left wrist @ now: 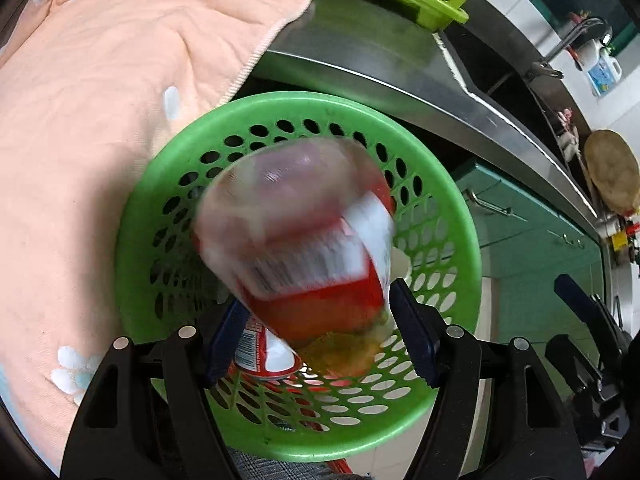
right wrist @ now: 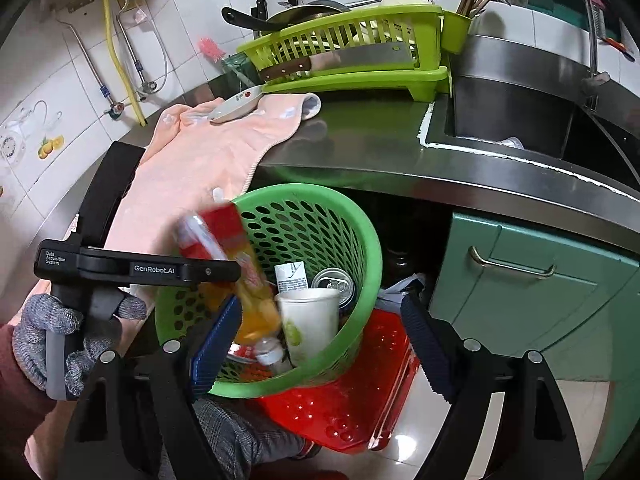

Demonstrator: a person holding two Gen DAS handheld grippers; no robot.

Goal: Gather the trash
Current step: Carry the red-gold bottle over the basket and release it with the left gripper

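While the bottle is blurred, contact cannot be confirmed:
Left hand-held gripper (left wrist: 318, 336): my jaws stand wide apart over the green basket (left wrist: 460, 216); nothing clamped.
Plastic bottle (left wrist: 296, 236): red label, orange liquid, tilted neck-down inside the basket mouth, between my left fingers; touching them or not, I cannot tell.
Right hand-held gripper (right wrist: 324, 340): my jaws spread wide, empty, just beside the basket.
Basket contents: paper cup (right wrist: 310, 322), drink can (right wrist: 334, 286), small carton (right wrist: 290, 276).
Basket position: below the counter (right wrist: 360, 140) edge, beside the pink towel (right wrist: 192, 160).
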